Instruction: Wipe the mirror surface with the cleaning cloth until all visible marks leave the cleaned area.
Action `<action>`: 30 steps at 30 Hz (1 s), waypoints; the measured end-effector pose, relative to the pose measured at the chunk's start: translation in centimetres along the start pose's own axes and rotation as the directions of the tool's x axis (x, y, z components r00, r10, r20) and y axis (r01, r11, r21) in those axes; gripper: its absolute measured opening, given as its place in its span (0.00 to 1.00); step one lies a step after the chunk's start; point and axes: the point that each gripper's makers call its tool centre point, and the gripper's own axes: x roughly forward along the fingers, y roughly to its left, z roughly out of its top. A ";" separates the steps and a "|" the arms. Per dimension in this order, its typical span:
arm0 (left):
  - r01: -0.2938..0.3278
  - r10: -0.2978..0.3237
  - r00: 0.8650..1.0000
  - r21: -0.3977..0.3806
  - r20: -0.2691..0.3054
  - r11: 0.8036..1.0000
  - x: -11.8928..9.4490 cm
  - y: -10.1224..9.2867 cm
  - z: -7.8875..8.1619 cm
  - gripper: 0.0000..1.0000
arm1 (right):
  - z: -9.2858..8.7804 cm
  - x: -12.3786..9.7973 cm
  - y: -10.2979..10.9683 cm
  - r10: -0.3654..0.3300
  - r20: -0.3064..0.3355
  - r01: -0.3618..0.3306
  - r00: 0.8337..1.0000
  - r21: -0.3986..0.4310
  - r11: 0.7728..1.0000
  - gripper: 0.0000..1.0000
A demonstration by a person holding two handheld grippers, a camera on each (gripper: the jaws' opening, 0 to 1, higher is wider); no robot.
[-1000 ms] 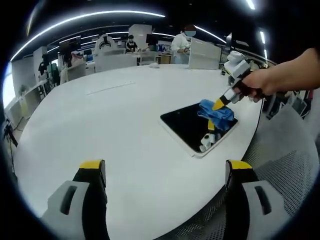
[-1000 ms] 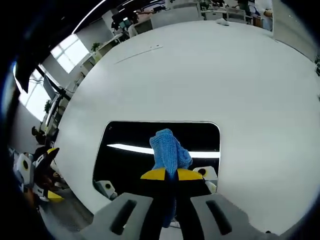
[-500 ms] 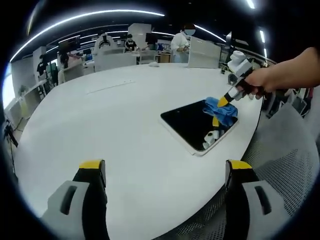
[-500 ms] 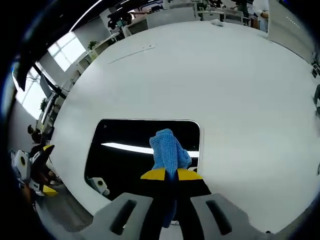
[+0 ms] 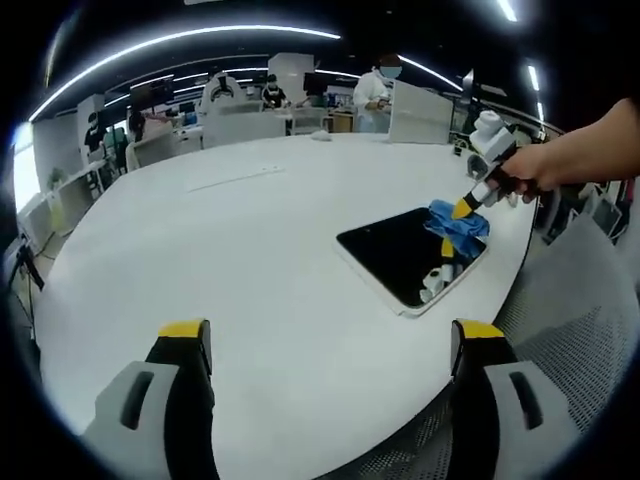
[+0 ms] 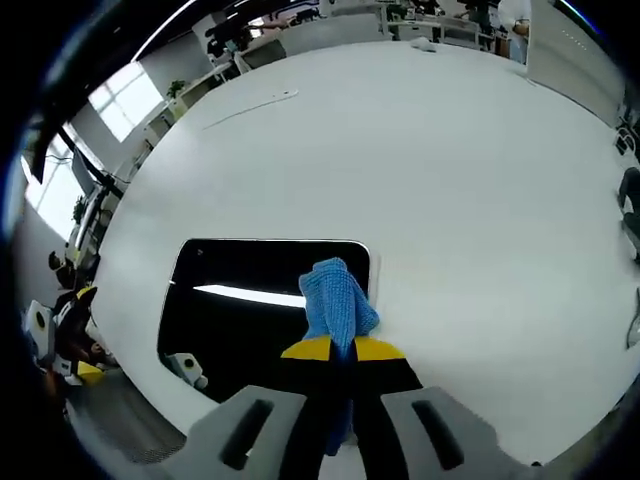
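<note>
Mirror (image 5: 405, 258), a dark rounded rectangle with a pale rim, lies flat on the white desk (image 5: 230, 260) close to the edge nearest the person. In the right gripper view the mirror (image 6: 250, 305) sits just ahead and to the left of the right tongs (image 6: 332, 349), whose yellow-tipped jaws are pressed together on a blue cleaning cloth (image 6: 336, 300). The cloth rises from between the jaw tips and bunches over the mirror's right-hand edge in that view, touching the glass near its corner. A bright strip of ceiling light is reflected across the dark surface.

In the left gripper view the right tongs (image 5: 466, 205) come in from the right, held by a hand (image 5: 530, 170), with the cleaning cloth (image 5: 457, 222) pressed on the far right part of the mirror. The left tongs (image 5: 330, 345) hang well apart from the mirror, above bare desk, jaws spread wide with nothing between them.

A grey mesh chair (image 5: 560, 340) stands at the desk's edge beside the mirror. Behind the desk are office workstations with several people seated or standing.
</note>
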 end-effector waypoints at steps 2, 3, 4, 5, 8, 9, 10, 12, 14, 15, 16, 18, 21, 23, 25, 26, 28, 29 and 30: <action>0.010 -0.010 1.000 -0.001 -0.007 1.000 0.1 -0.2 -0.1 0.99 | 0.2 -0.1 -0.5 -0.020 0.018 0.020 1.000 0.003 1.000 0.00; 0.011 -0.011 1.000 0.006 -0.013 1.000 0.1 -0.2 -0.2 0.99 | 0.1 -0.1 -0.6 -0.014 0.019 0.014 1.000 0.009 1.000 0.00; 0.012 -0.012 1.000 0.008 -0.012 1.000 0.1 -0.2 -0.2 0.99 | 0.0 -0.1 -0.6 -0.007 0.023 0.007 1.000 0.022 1.000 0.00; 0.016 -0.016 1.000 0.009 -0.010 1.000 0.2 -0.2 -0.1 0.99 | -0.1 -0.2 -0.7 -0.009 0.025 0.009 1.000 0.027 1.000 0.00; 0.018 -0.017 1.000 0.006 -0.012 1.000 0.2 -0.2 -0.2 0.99 | -0.1 -0.2 -0.7 -0.016 0.036 0.015 0.999 0.023 1.000 0.00; 0.018 -0.018 1.000 0.005 -0.012 1.000 0.2 -0.2 -0.2 0.99 | -0.1 -0.2 -0.7 -0.015 0.038 0.014 0.999 0.029 0.999 0.00; 0.021 -0.021 1.000 0.002 -0.014 1.000 0.2 -0.3 -0.3 0.99 | -0.1 -0.1 -0.6 -0.015 0.040 0.014 0.999 0.032 0.999 0.00; 0.026 -0.026 1.000 -0.005 -0.018 1.000 0.3 -0.4 -0.4 0.99 | 0.0 0.1 -0.7 -0.015 0.044 0.014 0.999 0.026 1.000 0.01; 0.026 -0.026 0.999 -0.006 -0.019 1.000 0.3 -0.5 -0.4 0.99 | -0.1 0.1 -0.6 -0.013 0.047 0.012 0.999 0.023 1.000 0.01; 0.024 -0.025 1.000 -0.006 -0.019 1.000 0.3 -0.4 -0.4 0.99 | -0.1 0.0 -0.6 -0.010 0.049 0.009 0.999 0.022 1.000 0.01; 0.022 -0.022 1.000 -0.008 -0.018 1.000 0.2 -0.4 -0.4 0.99 | -0.1 0.0 -0.5 -0.005 0.051 0.004 0.999 0.023 1.000 0.01; 0.019 -0.019 1.000 -0.009 -0.018 1.000 0.2 -0.4 -0.3 0.99 | 0.0 0.2 -0.7 -0.002 0.055 0.000 0.998 0.036 0.999 0.01; 0.019 -0.019 1.000 -0.009 -0.020 1.000 0.2 -0.4 -0.4 0.99 | 0.0 0.1 -0.6 -0.006 0.059 0.004 0.998 0.037 0.999 0.01; 0.017 -0.017 1.000 -0.009 -0.022 1.000 0.2 -0.3 -0.4 0.99 | 0.0 0.1 -0.6 -0.015 0.060 0.012 0.998 0.044 0.999 0.01; 0.018 -0.018 1.000 -0.008 -0.020 1.000 0.2 -0.4 -0.4 0.99 | -0.1 0.0 -0.4 -0.018 0.065 0.015 0.998 0.049 0.999 0.01; 0.018 -0.018 1.000 -0.007 -0.020 1.000 0.2 -0.4 -0.4 0.99 | -0.2 -0.2 -0.4 -0.029 0.078 0.025 0.997 0.048 0.999 0.01; 0.017 -0.017 1.000 -0.007 -0.024 1.000 0.3 -0.4 -0.5 0.99 | -0.3 -0.1 -0.3 -0.040 0.090 0.037 0.995 0.042 0.998 0.00; 0.017 -0.017 1.000 -0.005 -0.024 1.000 0.3 -0.4 -0.5 0.99 | -0.5 -0.3 -0.1 -0.042 0.092 0.039 0.995 0.042 0.998 0.00; 0.018 -0.018 1.000 -0.004 -0.025 1.000 0.3 -0.4 -0.5 0.99 | -0.6 -0.5 0.0 -0.043 0.094 0.039 0.995 0.050 0.998 0.00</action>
